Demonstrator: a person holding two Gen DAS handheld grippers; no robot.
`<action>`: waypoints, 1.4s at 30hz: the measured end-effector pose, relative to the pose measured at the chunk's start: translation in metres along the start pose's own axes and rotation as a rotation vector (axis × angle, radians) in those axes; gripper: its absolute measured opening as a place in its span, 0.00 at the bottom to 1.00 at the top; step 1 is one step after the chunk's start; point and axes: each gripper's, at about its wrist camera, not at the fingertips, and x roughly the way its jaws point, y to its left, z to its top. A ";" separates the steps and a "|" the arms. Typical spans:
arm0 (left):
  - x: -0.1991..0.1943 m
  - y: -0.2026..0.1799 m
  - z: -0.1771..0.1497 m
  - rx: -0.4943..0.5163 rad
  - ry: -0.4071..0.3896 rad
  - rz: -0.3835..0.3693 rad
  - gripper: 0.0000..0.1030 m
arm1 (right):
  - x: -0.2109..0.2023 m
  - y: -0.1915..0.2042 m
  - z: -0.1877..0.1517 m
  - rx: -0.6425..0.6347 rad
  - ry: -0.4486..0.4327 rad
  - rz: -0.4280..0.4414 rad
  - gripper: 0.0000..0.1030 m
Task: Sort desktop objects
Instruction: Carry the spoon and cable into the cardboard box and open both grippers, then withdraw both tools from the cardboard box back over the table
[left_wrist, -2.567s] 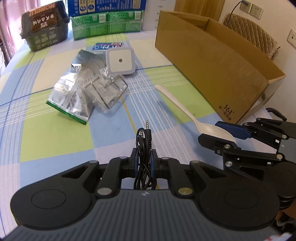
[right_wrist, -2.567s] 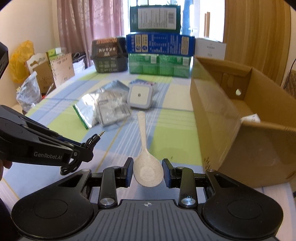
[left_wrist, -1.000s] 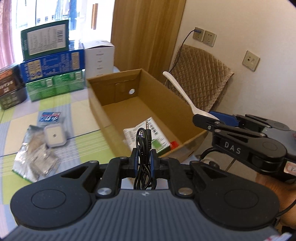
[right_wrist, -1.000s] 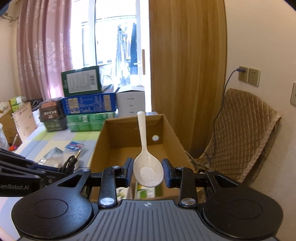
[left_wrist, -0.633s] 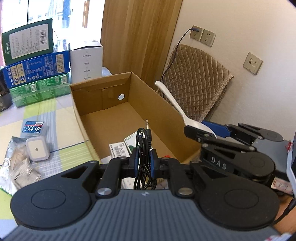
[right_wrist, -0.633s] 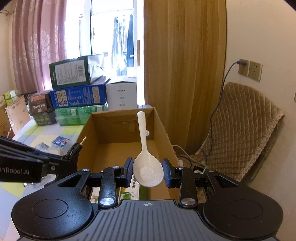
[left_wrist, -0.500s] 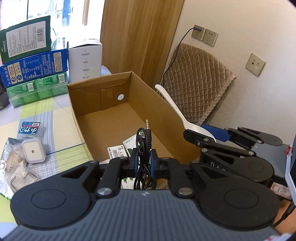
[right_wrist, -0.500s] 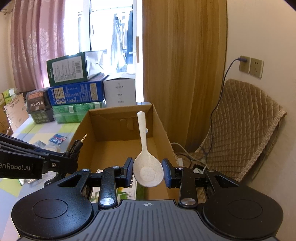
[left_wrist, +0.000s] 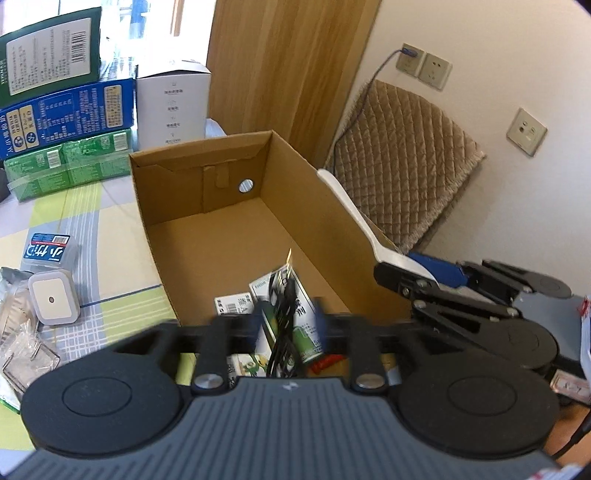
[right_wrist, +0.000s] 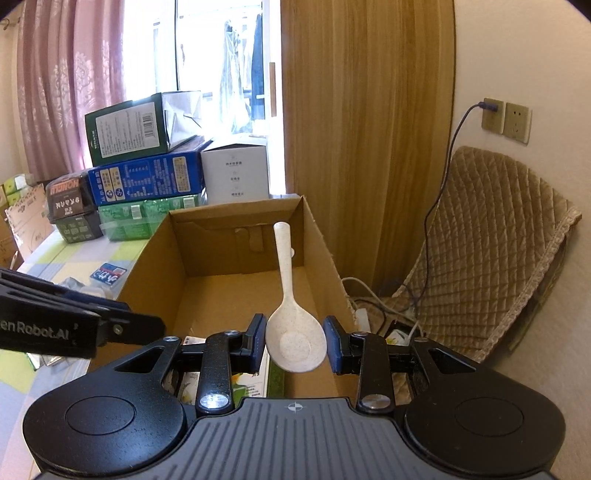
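Left tool (left_wrist: 286, 325) just parting (right (right_wrist: 295, 343) clamped)

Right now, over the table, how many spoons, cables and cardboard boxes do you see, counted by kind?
spoon: 1
cable: 1
cardboard box: 1
Total: 3

Bright daylight from the window (right_wrist: 221, 74), fisheye bending at edges, motion blur on the left tool (left_wrist: 286, 325)

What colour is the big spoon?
Creamy white with tiny specks. The spoon shows best in the right wrist view.
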 end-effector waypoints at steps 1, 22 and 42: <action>-0.001 0.001 0.000 0.004 -0.003 0.006 0.31 | 0.000 0.000 0.000 -0.001 0.001 0.000 0.30; -0.030 0.027 -0.021 -0.012 -0.022 0.060 0.41 | -0.019 -0.001 -0.005 0.039 -0.015 0.026 0.55; -0.112 0.051 -0.061 -0.037 -0.088 0.121 0.79 | -0.083 0.062 -0.011 0.052 0.010 0.116 0.95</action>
